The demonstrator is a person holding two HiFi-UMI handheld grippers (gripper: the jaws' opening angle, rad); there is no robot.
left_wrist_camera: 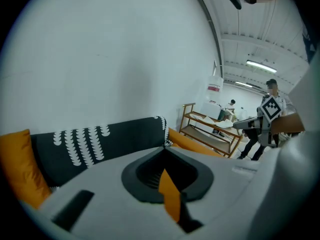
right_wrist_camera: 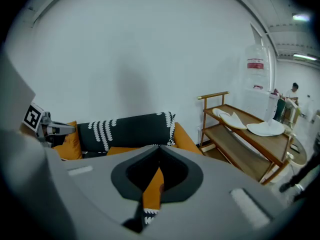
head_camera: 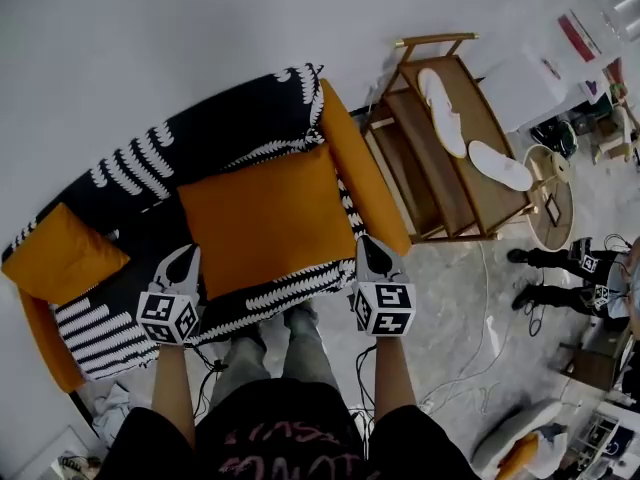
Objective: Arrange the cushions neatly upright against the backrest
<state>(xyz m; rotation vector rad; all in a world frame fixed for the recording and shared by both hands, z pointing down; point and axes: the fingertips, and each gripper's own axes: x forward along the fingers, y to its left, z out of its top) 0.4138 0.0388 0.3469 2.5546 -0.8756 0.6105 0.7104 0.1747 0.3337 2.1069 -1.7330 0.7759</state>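
— Where is the large orange cushion (head_camera: 265, 218) found relative to the fingers?

— It is spread between the two grippers, on the middle of the sofa (head_camera: 365, 168) seat. Its left edge is pinched by the left gripper (head_camera: 187, 255) and its right edge by the right gripper (head_camera: 368, 245). Both pairs of fingers (head_camera: 178, 270) are closed together on the orange fabric, which is seen as a thin strip in each gripper view.

— What is counted?

— Two orange cushions are counted: the large one, and a smaller orange cushion (head_camera: 60, 256) at the sofa's left end, well apart from it. Two white slippers (head_camera: 443, 108) are laid on one wooden rack (head_camera: 440, 183) at the right.

— How is the large one turned?

— It is laid low with its broad face up, not stood upright. Its long axis is run left to right along the backrest (head_camera: 215, 138), with the far edge turned toward it.
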